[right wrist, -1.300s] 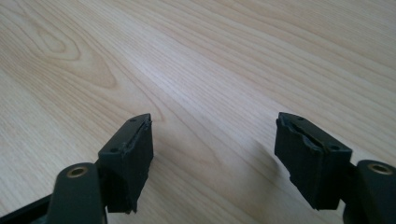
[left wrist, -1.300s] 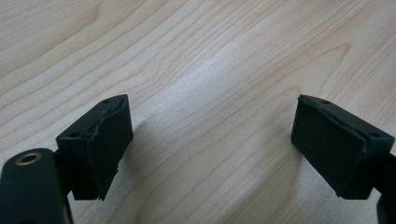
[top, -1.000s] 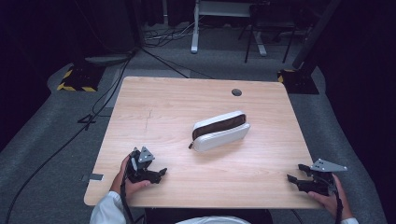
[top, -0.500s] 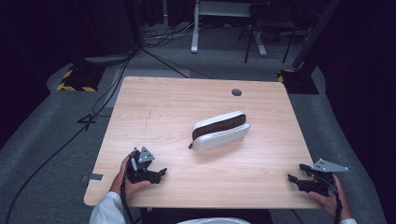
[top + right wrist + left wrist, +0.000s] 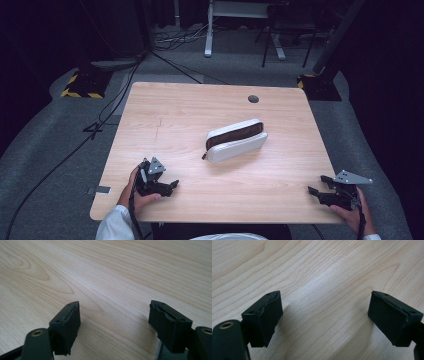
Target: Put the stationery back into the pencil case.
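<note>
A white pouch (image 5: 236, 141) with a brown zipped top lies at the middle of the wooden table (image 5: 190, 115), tilted, untouched. My left gripper (image 5: 171, 186) rests near the table's front left edge, held by a hand, well apart from the pouch. In the left gripper view it (image 5: 325, 315) is open, with bare wood between its pads (image 5: 268, 315). My right gripper (image 5: 316, 185) sits at the front right corner, jaws pointing left. In the right gripper view it (image 5: 113, 322) is open too, with nothing between its pads (image 5: 68, 325).
A round cable hole (image 5: 253, 99) is set near the table's far edge. Grey carpet surrounds the table, with cables (image 5: 100, 120) on the left, a yellow-black striped base (image 5: 82, 85) at the far left, and desk legs (image 5: 210, 30) behind.
My right gripper has shifted very slightly. The left gripper and the pouch have not moved.
</note>
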{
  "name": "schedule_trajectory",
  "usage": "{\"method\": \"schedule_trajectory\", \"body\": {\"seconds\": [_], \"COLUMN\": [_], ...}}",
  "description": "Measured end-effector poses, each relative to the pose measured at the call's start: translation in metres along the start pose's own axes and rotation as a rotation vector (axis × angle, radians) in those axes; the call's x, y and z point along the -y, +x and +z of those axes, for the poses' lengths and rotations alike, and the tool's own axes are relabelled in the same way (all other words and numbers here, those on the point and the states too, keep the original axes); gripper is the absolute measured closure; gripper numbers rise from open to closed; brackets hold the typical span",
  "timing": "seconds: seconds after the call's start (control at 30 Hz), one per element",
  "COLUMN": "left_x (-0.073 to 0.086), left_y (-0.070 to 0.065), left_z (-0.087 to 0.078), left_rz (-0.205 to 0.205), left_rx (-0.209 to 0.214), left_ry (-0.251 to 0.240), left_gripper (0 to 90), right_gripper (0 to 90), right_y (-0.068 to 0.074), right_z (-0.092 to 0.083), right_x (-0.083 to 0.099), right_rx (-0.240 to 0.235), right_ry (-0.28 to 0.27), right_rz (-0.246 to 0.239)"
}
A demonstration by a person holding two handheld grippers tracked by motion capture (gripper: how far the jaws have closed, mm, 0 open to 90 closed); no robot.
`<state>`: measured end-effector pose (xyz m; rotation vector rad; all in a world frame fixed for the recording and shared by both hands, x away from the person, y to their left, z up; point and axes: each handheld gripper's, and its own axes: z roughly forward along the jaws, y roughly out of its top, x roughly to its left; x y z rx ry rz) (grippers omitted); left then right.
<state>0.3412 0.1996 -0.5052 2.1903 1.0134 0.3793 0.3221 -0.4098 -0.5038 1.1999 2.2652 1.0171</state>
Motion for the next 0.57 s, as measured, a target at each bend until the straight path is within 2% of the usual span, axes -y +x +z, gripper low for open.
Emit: {"method": "schedule_trajectory", "body": {"seconds": [0.57], "left_x": [-0.0051], "left_y": [0.0033], "left_z": [0.0038], "left_rz": [0.023], "left_rx": [0.008], "left_ry": [0.006], "left_gripper": [13.1], "right_gripper": [28.4], "right_y": [-0.0009], "right_z": [-0.0010], "right_x": [0.0010], "right_rx": [0.017], "right_ry": [-0.008], "right_rz": [0.010]}}
